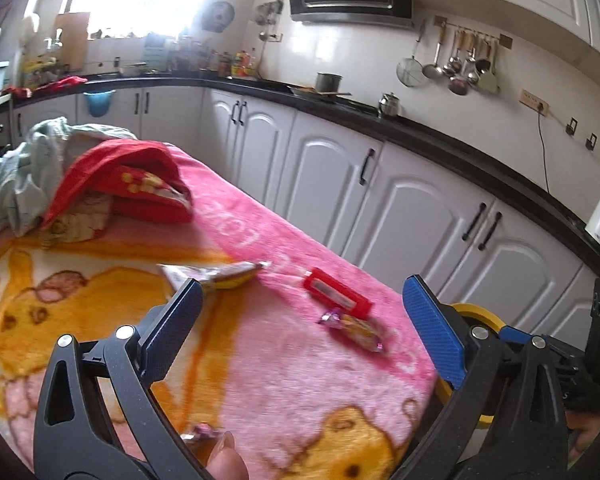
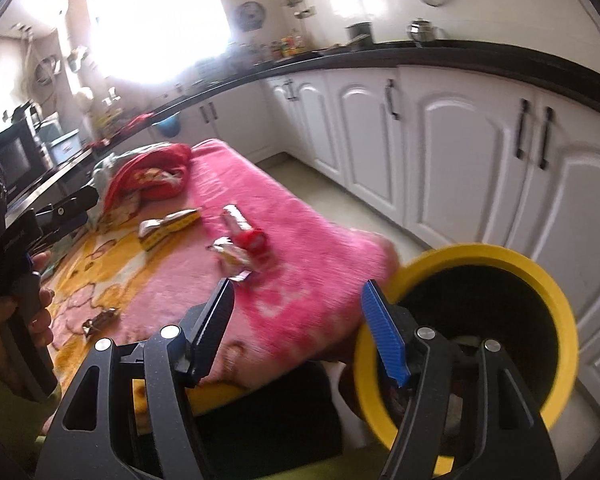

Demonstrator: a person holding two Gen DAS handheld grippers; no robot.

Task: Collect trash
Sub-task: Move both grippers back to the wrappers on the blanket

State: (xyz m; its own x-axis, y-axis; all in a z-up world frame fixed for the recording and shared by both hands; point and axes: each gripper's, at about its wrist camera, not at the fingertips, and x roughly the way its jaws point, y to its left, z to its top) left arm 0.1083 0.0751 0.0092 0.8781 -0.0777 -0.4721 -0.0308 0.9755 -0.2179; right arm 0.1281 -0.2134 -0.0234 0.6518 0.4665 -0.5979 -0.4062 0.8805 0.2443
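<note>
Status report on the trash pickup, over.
Both hand-held grippers open, empty. Wrappers loose on blanket. Yellow bin beside table. Nothing blocking.

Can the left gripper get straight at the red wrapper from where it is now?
Probably yes. The left gripper is open and empty, the red wrapper lies bare on the blanket just ahead, nothing between them.

left claw point(image 1: 300, 316) gapes empty above the pink blanket point(image 1: 284, 392); red wrapper point(image 1: 337, 292) and candy wrapper point(image 1: 354, 328) lie beyond.
</note>
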